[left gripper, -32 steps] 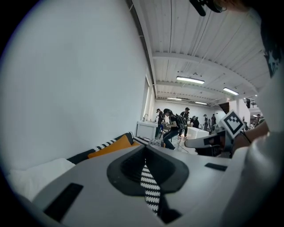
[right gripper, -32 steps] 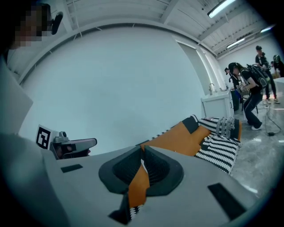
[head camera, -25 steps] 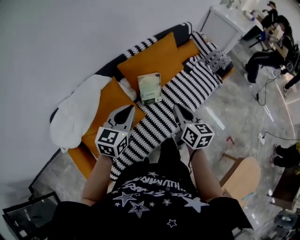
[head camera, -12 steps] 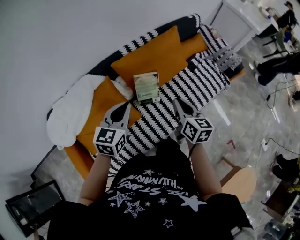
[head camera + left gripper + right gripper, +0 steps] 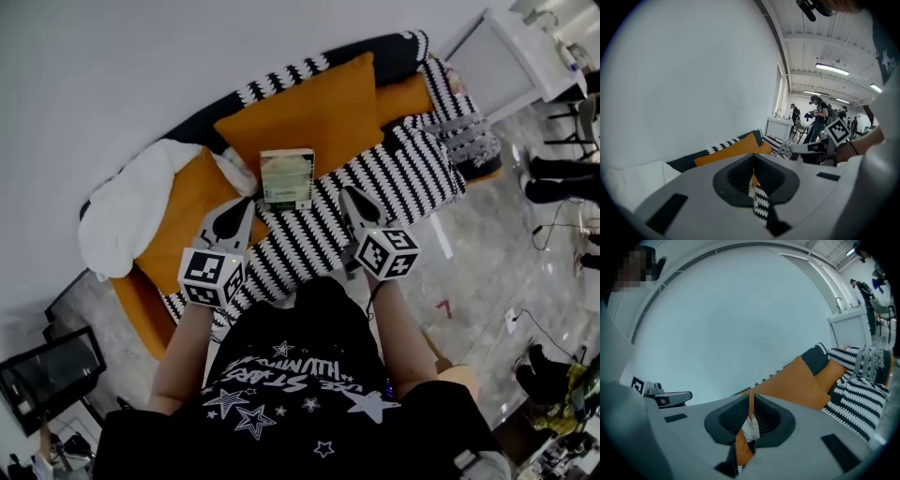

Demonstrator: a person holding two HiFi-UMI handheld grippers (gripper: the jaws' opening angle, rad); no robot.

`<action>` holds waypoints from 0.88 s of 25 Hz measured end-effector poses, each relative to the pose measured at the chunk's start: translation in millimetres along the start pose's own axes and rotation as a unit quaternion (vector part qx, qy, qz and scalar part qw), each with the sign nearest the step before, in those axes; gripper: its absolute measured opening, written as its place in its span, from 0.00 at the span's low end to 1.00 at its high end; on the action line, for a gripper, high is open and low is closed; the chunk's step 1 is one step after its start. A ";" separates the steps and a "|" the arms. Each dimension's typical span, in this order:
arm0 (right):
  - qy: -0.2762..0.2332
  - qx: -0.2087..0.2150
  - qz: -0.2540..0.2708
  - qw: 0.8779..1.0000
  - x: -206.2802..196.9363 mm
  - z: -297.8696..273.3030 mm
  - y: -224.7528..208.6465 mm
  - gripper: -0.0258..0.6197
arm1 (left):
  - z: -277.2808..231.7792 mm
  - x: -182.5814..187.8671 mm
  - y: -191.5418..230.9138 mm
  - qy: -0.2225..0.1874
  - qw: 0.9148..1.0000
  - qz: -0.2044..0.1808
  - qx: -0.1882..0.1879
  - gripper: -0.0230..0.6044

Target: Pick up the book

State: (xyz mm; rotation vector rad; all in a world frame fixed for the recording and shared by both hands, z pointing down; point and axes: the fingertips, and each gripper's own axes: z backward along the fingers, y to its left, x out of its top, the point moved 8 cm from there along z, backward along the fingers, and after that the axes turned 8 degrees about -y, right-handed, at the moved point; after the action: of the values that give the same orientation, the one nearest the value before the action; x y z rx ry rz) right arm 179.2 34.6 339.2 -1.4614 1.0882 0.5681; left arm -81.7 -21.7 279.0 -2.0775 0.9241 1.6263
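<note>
A book point(image 5: 287, 178) with a pale green cover lies flat on the sofa's black-and-white striped blanket point(image 5: 375, 202), its far edge against a big orange cushion point(image 5: 309, 112). My left gripper point(image 5: 246, 202) points at the sofa just left of and short of the book, jaws shut and empty. My right gripper point(image 5: 347, 193) is just right of the book, also shut and empty. Neither touches the book. In the left gripper view my left gripper point(image 5: 753, 164) shows only a thin slit between its jaws, and so does my right gripper point(image 5: 751, 401) in the right gripper view.
A white cushion point(image 5: 127, 220) lies on the sofa's left end, over an orange seat pad point(image 5: 183, 211). A white table point(image 5: 511, 47) stands beyond the sofa's right end. Seated people point(image 5: 562, 178) and cables are on the floor at the right. A dark screen point(image 5: 47, 370) stands at lower left.
Both grippers have moved forward and down toward the sofa, coming closer to either side of the book. Their jaws stayed shut. The book has not moved.
</note>
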 end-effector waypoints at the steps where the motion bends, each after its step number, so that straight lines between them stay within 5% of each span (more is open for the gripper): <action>1: 0.004 0.004 -0.001 1.000 1.4 -7.1 -6.3 0.09 | -5.3 -0.1 2.2 0.003 1.000 0.001 0.007 0.05; 11: 0.027 0.065 -0.024 0.997 0.5 -63.7 -63.6 0.09 | -54.1 -9.8 12.2 0.019 0.997 0.025 0.065 0.05; 18: 0.070 0.070 -0.002 0.995 -19.8 -90.1 -83.8 0.10 | -66.1 -22.0 14.2 0.023 0.996 0.037 0.077 0.05; 22: 0.099 0.069 0.015 0.993 -35.8 -106.4 -89.7 0.24 | -72.7 -39.0 21.5 0.035 0.996 0.039 0.075 0.05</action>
State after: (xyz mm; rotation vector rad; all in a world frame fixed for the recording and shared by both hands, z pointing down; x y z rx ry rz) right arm 215.4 -64.7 436.5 -1.4034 1.2806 0.3662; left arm -48.4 -72.0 339.3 -2.0295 1.1284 1.4801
